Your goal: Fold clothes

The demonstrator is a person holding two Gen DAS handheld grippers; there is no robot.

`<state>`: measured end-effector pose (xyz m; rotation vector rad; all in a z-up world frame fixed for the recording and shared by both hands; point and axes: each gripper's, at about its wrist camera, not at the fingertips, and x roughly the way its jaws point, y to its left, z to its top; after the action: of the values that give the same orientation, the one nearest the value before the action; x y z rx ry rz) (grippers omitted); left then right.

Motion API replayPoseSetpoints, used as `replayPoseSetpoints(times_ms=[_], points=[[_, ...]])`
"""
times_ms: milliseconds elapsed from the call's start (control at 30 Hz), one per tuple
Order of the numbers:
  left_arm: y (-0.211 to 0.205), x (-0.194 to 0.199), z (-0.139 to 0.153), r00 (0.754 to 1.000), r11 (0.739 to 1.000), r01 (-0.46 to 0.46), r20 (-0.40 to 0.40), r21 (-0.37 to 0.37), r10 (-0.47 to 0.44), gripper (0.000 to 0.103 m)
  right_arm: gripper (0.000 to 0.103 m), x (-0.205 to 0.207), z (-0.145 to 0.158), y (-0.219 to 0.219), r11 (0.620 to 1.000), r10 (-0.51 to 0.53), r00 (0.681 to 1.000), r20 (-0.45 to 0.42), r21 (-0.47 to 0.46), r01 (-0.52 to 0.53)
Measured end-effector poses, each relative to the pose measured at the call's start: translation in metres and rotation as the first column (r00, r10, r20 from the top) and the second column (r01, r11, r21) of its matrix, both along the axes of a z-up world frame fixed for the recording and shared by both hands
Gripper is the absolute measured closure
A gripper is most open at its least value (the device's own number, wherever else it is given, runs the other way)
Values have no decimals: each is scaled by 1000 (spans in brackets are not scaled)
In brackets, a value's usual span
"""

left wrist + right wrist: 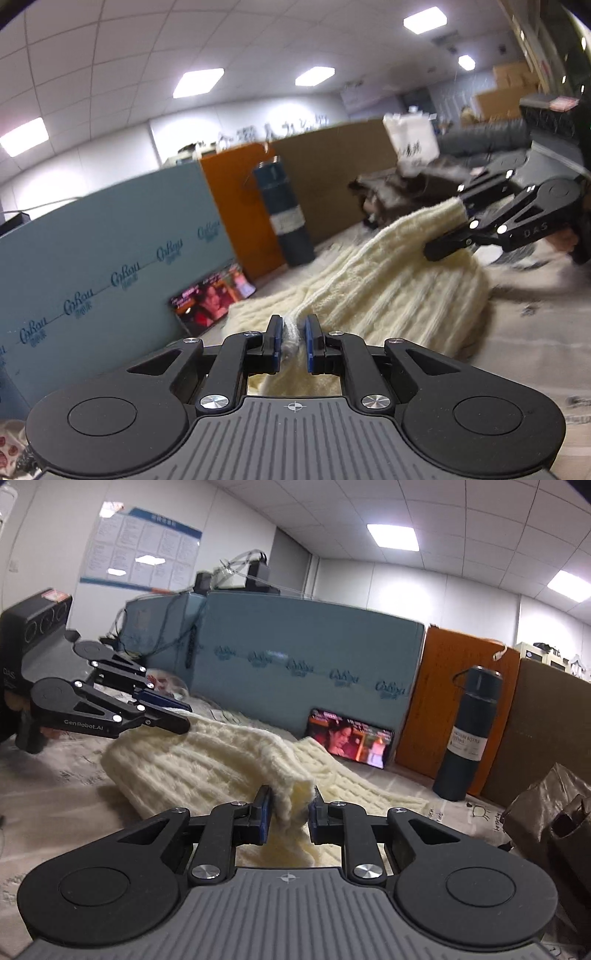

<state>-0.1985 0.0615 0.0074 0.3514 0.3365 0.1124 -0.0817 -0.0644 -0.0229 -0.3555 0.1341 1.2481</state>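
Left wrist view: the left tongs (293, 338) pinch a fold of the cream cable-knit sweater (373, 284), which drapes away toward 1 o'clock over the patterned table (532, 339). At 2 o'clock the right tongs (448, 236) clamp another edge of it. Right wrist view: a phone (349, 742) playing video leans at 12 o'clock, with a dark vacuum bottle (467, 734) at 2 o'clock.

Present on the counter (74, 775): one cream cable-knit sweater (207, 760), one dark teal insulated steel bottle (469, 734), one phone with lit screen (351, 742), one crumpled brown bag (546, 812), and two black handheld grippers (290, 812) (293, 339).
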Motion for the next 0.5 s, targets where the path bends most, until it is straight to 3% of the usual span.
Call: replayPoseSetpoints(times_ms=[167,267,400,500], points=[[9,15,-13,998,999,-33,-55,-12,32,85,85,8,-12,15,996,-16,1000,10,-89,17],[14,14,-11,997,997,-73,-27,-22,72,74,85,9,-16,18,993,-27,999,17,-118,29],[22,-6,6,996,996,-57,69,-67,62,31,85,9,-16,19,991,-52,999,15,-122,54],[22,-12,8,998,997,-35,46,-72,38,27,85,10,-17,20,989,-65,998,9,-134,66]])
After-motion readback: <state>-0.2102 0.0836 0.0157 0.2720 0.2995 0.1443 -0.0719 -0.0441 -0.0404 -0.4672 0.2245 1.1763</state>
